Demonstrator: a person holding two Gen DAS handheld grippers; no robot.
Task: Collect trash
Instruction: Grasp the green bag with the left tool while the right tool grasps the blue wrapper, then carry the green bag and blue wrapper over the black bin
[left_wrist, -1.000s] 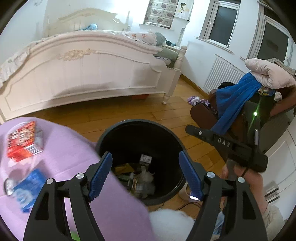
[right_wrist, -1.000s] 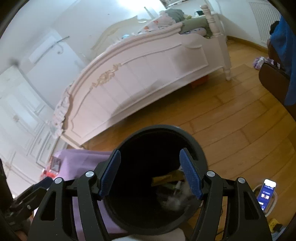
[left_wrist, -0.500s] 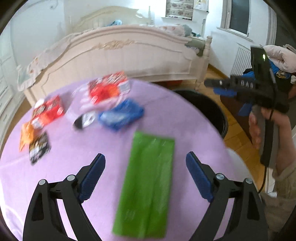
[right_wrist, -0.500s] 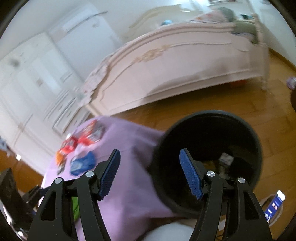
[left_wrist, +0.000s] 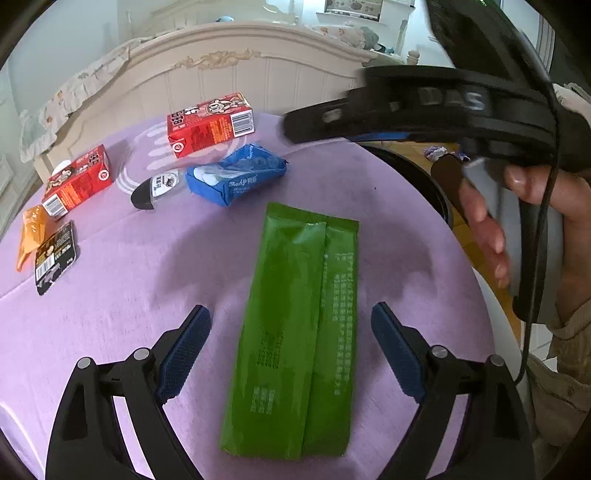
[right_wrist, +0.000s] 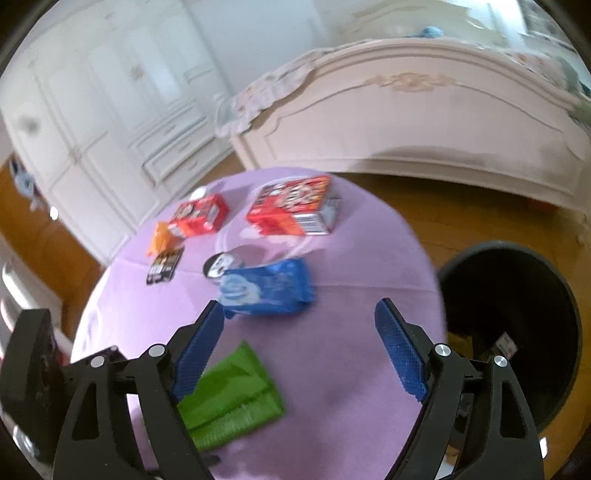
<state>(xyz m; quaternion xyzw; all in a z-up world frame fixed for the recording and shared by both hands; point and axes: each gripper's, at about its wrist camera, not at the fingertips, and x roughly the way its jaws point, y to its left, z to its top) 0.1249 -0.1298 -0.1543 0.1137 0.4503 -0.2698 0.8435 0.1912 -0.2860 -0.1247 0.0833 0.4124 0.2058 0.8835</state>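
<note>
- Left tongs (left_wrist: 290, 347) gape wide, nothing gripped, hanging over the green packet (left_wrist: 299, 332) on the purple tabletop (left_wrist: 147, 277).
- Right tongs (right_wrist: 301, 350) have just been opening, nothing between them.
- Beyond the green packet: blue pouch (left_wrist: 236, 175), red cartons (left_wrist: 210, 123).
- Right of it: black bin (right_wrist: 517, 314).

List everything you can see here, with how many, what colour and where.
green packet: 1, green, lying flat on the cloth, nearest the left tool
blue pouch: 1, blue, mid-table
red cartons: 2, red, far side of the table
orange wrapper: 1, orange, left edge
black wrapper: 1, black, beside the orange wrapper
black-and-white item: 1, left of the blue pouch
tablecloth: 1, lilac, over the round table
bin: 1, black, on the floor beside the table
bed: 1, cream, behind
left tool: open, above the green packet
right tool: open, nothing between its pads; its jaws have just been opening
hand: 1, gripping the right tool's handle
</note>
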